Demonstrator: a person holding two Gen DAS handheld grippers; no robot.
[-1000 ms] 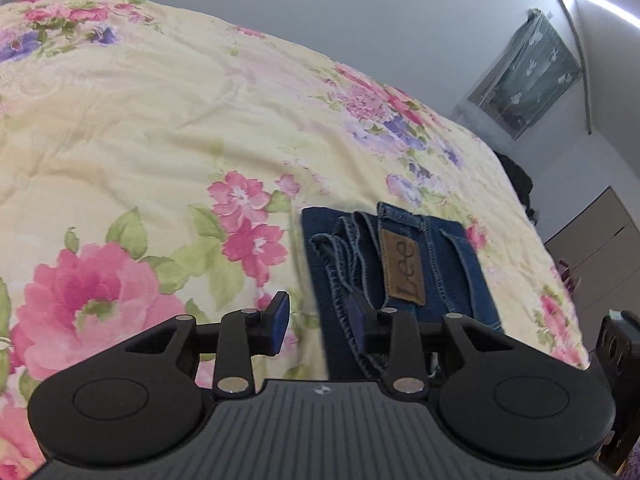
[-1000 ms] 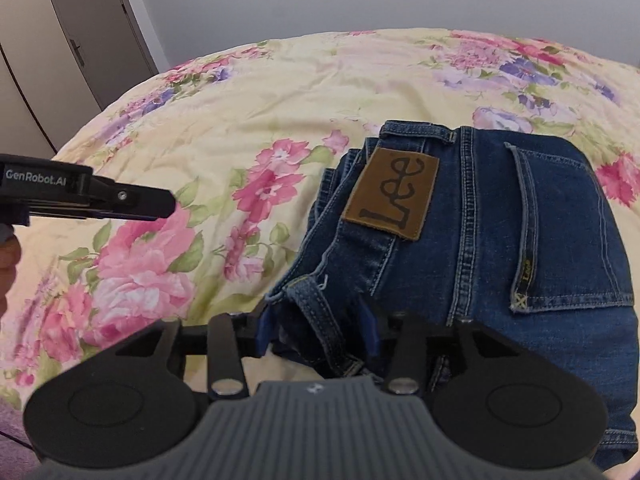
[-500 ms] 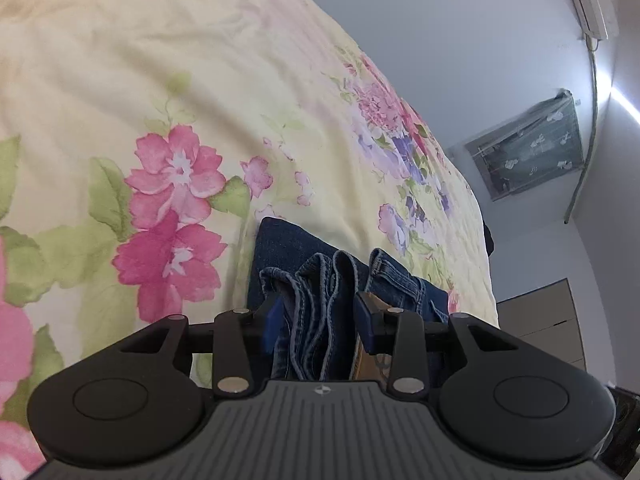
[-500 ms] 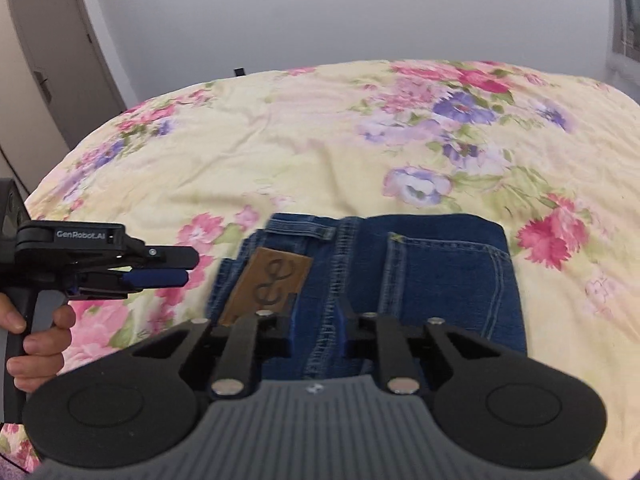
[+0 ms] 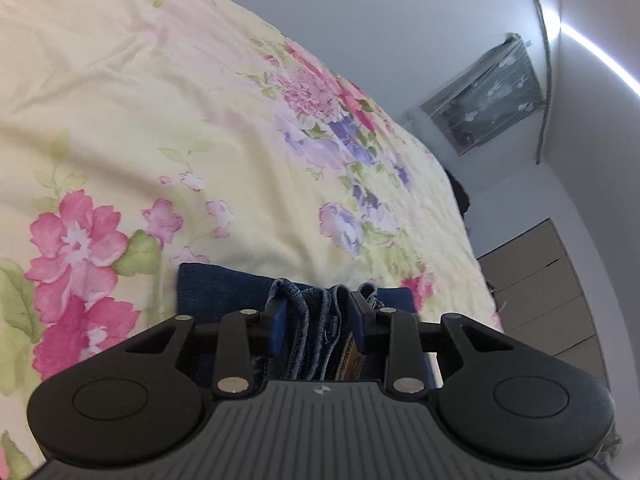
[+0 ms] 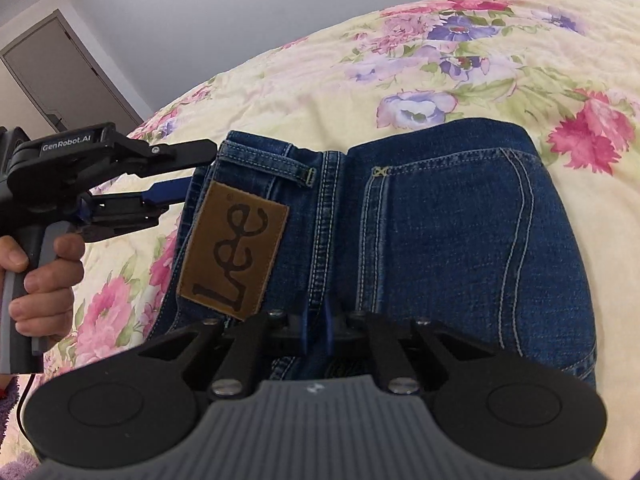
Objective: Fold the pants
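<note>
Both tools grip the folded jeans on the bed: right gripper pinched together, apparently on denim; left gripper closing around bunched hems. Next comes a joint lift.

A home bedroom: a bed under a pale yellow quilt with pink and purple flowers, plain white walls, grey wardrobe doors.
</note>
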